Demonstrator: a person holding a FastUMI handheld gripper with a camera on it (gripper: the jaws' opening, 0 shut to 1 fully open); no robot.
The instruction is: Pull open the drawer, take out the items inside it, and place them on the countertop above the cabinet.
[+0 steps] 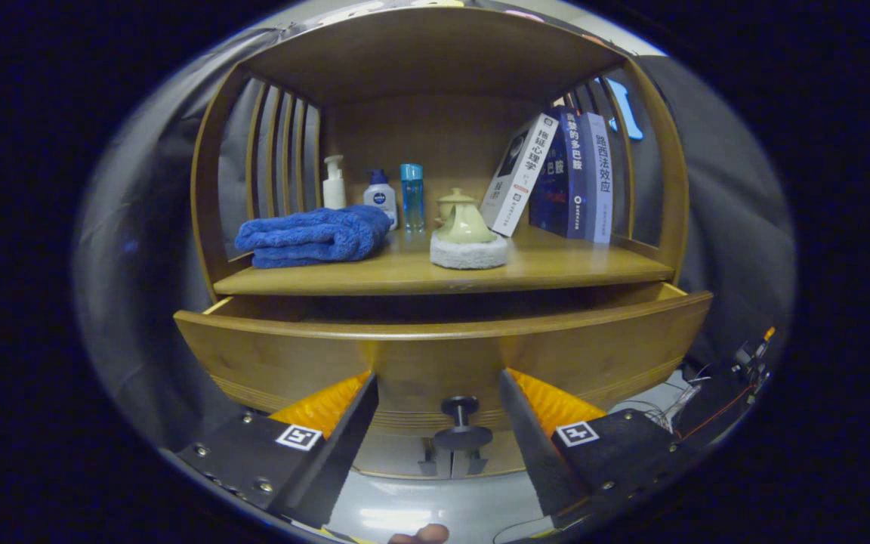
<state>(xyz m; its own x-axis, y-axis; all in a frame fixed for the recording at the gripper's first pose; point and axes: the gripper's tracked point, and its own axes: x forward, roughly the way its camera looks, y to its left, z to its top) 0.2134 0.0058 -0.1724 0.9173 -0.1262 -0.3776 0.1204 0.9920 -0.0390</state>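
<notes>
Straddling the drawer's knob (462, 421), the gripper (439, 393) has its two fingers spread wide, one on each side of the knob and clear of it; neither finger presses on anything. The knob, a dark round pull on a short stem, sits between the fingers on the drawer front (435, 355).

The drawer is partly drawn out from the wooden cabinet (212, 219), leaving a dark gap between its top edge and the countertop (556, 268) above. What lies inside is hidden by the drawer front and by shadow.

On the countertop stand, from one side to the other, a folded blue towel (314, 236), a white pump bottle (334, 183), a blue-capped white bottle (381, 195), a clear blue bottle (411, 195), a pale green teapot (464, 221) on a round white pad (469, 255), and a row of leaning books (563, 174).

Judged from this arrangement, the step in hand is pulling the drawer open, and it appears only partly done. To do it well, the fingers should close squarely on the knob's stem behind its cap, then draw straight back along the drawer's line of travel, without lifting or twisting, until the interior is exposed enough to reach in from above. Bare countertop between towel and teapot, and ahead of the books, seems the likeliest landing place.
</notes>
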